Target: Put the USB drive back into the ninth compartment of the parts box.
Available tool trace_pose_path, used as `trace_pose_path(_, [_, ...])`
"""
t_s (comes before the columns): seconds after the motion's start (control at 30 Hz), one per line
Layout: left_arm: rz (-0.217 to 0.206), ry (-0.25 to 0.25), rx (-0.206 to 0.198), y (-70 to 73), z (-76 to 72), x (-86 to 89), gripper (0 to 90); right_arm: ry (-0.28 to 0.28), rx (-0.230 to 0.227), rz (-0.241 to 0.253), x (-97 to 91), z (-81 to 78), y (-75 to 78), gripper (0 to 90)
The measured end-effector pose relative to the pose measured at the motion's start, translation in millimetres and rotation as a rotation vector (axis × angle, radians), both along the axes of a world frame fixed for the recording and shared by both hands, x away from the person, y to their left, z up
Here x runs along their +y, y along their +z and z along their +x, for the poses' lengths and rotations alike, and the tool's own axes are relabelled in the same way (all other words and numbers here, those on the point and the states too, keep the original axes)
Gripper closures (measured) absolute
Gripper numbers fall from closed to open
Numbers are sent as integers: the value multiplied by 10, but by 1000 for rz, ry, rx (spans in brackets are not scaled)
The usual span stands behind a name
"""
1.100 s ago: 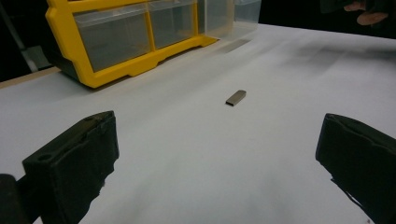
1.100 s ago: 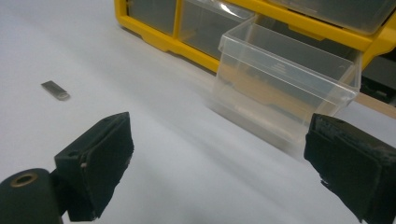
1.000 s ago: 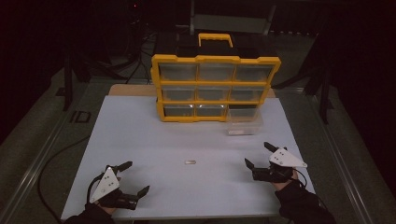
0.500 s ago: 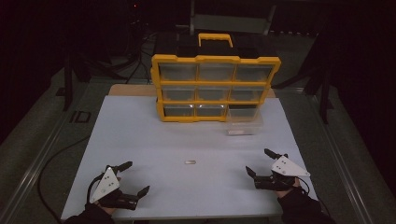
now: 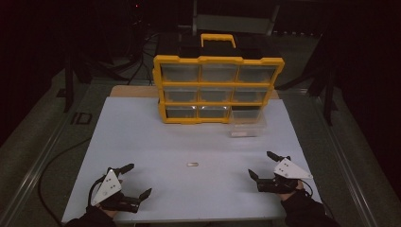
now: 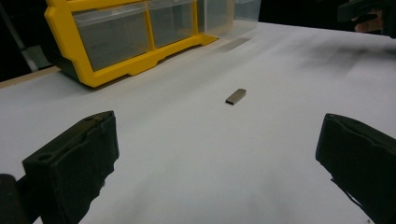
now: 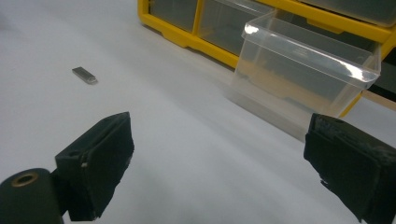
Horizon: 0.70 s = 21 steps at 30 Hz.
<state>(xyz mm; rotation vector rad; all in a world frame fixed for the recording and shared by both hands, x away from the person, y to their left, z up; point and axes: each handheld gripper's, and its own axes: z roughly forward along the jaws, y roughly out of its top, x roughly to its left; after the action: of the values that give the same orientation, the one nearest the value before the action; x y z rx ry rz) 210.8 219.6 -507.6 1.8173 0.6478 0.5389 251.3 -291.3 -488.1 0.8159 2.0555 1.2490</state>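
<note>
Right gripper [image 5: 259, 164] has drawn back toward the near edge since the earlier frames; left gripper [image 5: 138, 180] unchanged. Table [image 5: 142, 142]: white top. Organizer [image 5: 218, 90], yellow, stands at 12 o'clock. Clear drawer [image 5: 247, 124] sits pulled out at its lower right bay, resting on the table. Both grippers gape wide, empty, at 7 and 5 o'clock. Metal piece [image 5: 192, 164] lies flat near centre, between the grippers, well apart from each.

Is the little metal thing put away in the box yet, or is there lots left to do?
One clear drawer is already pulled out of the yellow organizer. The small metal piece lies loose on the white table. The left gripper and right gripper are open, holding nothing. Picking it up and dropping it in probably remain.
</note>
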Motion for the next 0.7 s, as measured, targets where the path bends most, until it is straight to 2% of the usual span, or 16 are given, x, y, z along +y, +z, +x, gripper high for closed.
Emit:
trace_pose_path(0.5, [4, 5, 4, -1, 8, -3, 0, 7, 0, 12, 0, -26, 12, 79])
trace_pose_path(0.7, [30, 1, 2, 4, 13, -25, 0, 6, -2, 21, -6, -25, 10, 79])
